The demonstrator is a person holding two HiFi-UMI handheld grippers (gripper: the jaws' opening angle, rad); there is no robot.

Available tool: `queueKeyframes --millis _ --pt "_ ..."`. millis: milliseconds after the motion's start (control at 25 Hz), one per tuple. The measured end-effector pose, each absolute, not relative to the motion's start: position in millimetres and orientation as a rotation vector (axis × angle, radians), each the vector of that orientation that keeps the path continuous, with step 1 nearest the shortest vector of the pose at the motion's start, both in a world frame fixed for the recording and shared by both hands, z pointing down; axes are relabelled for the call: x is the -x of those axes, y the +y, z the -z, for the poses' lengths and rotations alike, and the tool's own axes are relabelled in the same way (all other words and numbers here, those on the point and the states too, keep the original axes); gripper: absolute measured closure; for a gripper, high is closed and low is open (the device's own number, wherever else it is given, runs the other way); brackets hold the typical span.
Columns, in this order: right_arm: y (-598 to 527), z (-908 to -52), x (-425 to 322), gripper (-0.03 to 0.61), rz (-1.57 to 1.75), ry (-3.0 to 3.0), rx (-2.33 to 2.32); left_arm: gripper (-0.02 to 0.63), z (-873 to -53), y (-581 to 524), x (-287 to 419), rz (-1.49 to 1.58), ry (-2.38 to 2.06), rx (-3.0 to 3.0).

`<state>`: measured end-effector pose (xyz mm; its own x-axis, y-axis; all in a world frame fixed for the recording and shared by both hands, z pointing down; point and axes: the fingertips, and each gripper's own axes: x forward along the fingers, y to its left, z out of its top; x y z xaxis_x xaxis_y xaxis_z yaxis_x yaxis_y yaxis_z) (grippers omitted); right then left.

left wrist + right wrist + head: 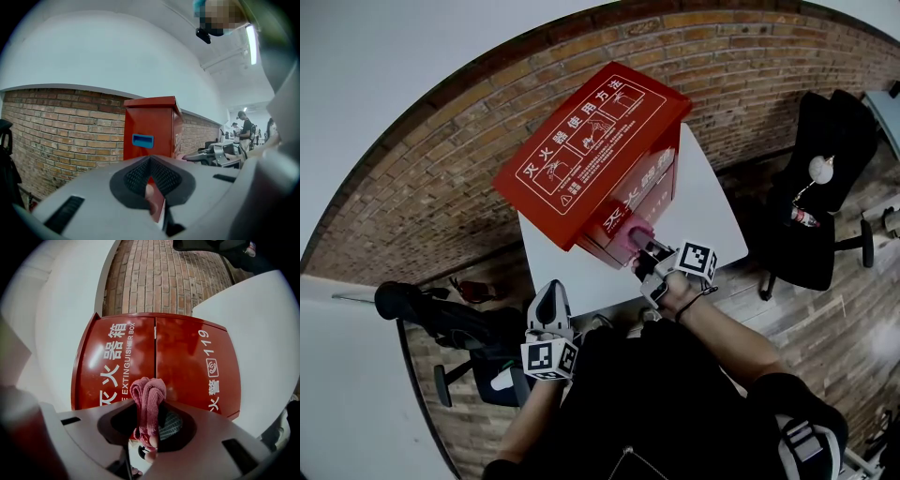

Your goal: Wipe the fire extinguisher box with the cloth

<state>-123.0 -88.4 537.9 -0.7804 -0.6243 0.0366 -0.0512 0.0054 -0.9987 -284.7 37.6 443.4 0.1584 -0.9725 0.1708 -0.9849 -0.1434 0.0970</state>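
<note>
A red fire extinguisher box with white print stands on a white table against a brick wall. My right gripper is shut on a pink cloth, which is held at the lower front face of the box. In the right gripper view the bunched cloth sticks up between the jaws of that gripper, close to the box's two front doors. My left gripper hangs lower left, off the table, shut and empty. Its own view shows the gripper facing the box's side.
A blue recessed handle sits in the box's side. A black office chair stands right of the table, and another dark chair is at the lower left. The brick wall runs behind. People stand far off.
</note>
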Motion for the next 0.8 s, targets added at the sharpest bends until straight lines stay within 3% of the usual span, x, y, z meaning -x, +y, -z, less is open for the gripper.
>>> queueKeyframes --millis 800 --pt "-89 -453 122 0.472 1.718 1.849 0.575 0.584 -447 38 286 -0.097 -1.904 -2.25"
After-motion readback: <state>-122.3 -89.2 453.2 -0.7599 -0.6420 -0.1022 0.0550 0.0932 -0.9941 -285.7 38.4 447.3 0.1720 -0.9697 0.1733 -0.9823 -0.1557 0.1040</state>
